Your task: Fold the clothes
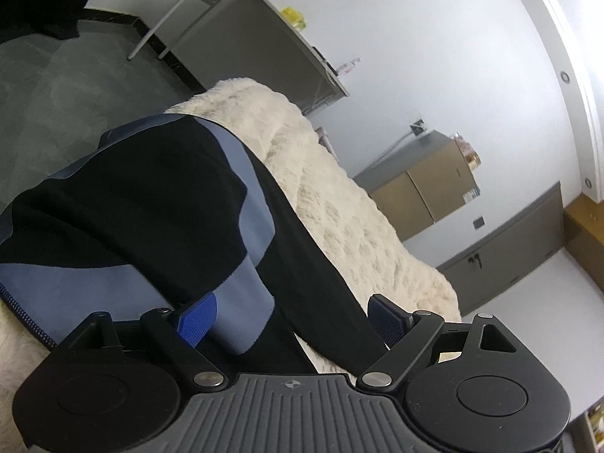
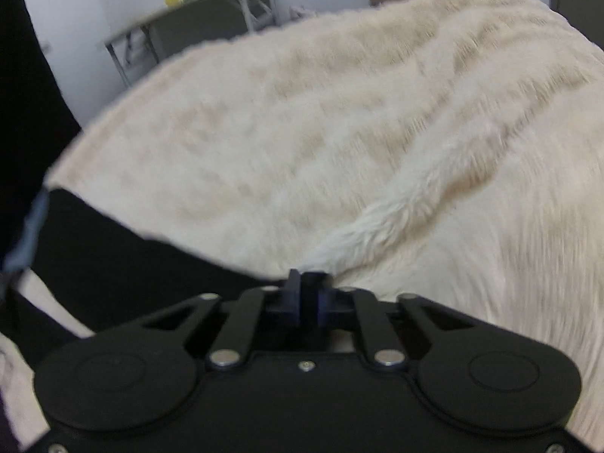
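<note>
A black and grey-blue garment [image 1: 151,207] lies on a cream fluffy blanket [image 1: 358,234]. My left gripper [image 1: 292,319] is open, its blue pads [image 1: 198,317] spread on either side of a fold of the garment that runs between them. In the right wrist view, my right gripper [image 2: 307,287] is shut, fingers pressed together on a black edge of the garment [image 2: 113,264], which stretches off to the left over the blanket [image 2: 339,132]. The right view is blurred.
A grey folding table [image 1: 264,37] with yellow items stands by the white wall; it also shows in the right wrist view [image 2: 196,7]. Cardboard boxes [image 1: 422,188] and a grey cabinet [image 1: 509,249] stand beyond the bed. Grey floor [image 1: 56,94] lies to the left.
</note>
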Action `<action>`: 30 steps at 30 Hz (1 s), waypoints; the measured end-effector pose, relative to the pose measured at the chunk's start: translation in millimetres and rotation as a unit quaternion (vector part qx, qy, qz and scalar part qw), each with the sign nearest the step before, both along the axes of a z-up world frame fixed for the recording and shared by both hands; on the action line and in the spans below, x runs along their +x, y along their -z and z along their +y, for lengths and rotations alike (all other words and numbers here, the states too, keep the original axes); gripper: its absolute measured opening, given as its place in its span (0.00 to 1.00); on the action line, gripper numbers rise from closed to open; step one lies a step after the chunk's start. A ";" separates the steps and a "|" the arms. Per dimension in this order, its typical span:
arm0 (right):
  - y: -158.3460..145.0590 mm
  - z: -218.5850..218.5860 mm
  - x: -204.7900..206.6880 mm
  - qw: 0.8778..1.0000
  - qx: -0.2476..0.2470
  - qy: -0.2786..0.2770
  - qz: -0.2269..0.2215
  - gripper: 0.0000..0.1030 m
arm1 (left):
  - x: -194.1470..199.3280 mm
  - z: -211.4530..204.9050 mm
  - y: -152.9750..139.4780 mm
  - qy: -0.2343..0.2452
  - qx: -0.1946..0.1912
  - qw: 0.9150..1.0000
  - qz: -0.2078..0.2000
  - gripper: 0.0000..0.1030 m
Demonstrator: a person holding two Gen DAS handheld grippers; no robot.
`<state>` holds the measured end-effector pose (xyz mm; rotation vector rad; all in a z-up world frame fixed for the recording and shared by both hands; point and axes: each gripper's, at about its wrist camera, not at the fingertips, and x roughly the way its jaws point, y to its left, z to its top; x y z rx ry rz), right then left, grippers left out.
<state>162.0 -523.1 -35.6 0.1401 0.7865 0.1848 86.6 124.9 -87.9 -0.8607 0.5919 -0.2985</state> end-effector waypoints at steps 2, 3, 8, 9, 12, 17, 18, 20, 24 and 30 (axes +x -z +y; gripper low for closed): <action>-28.1 1.2 9.0 0.999 -0.012 -0.017 -0.030 0.02 | 1.9 2.1 2.4 -0.007 -0.003 1.000 0.009 0.81; -49.0 -3.3 15.0 0.998 -0.009 -0.015 -0.056 0.02 | 2.4 2.1 2.7 -0.007 -0.002 1.000 0.011 0.81; -113.6 -22.4 40.6 0.990 -0.010 0.015 -0.143 0.02 | 2.8 -1.5 1.7 -0.007 0.013 1.000 0.015 0.81; -116.3 -22.7 51.1 0.989 -0.037 0.022 -0.143 0.02 | 3.2 -2.4 1.8 -0.006 0.016 1.000 0.016 0.81; -94.0 -25.8 84.1 0.988 -0.113 0.071 -0.078 0.07 | 5.4 -4.6 4.1 -0.004 0.025 0.999 0.029 0.81; -57.4 -12.3 95.7 0.980 -0.143 0.132 -0.034 0.27 | 7.4 -6.7 6.8 -0.003 0.036 0.998 0.044 0.81; -61.3 -1.7 84.7 0.982 -0.131 0.122 -0.058 0.36 | 7.3 -6.6 6.9 -0.003 0.035 0.998 0.043 0.81; -67.3 25.3 59.8 0.987 -0.125 0.067 -0.069 0.58 | 8.0 -5.5 7.9 -0.003 0.030 0.999 0.044 0.82; -67.1 52.0 14.6 0.988 -0.144 -0.025 -0.038 0.58 | 8.3 1.0 11.9 -0.002 0.008 0.999 0.046 0.82; -38.3 52.5 -63.4 0.992 -0.114 -0.051 0.031 0.57 | 0.6 15.6 15.2 -0.016 -0.038 0.998 0.041 0.82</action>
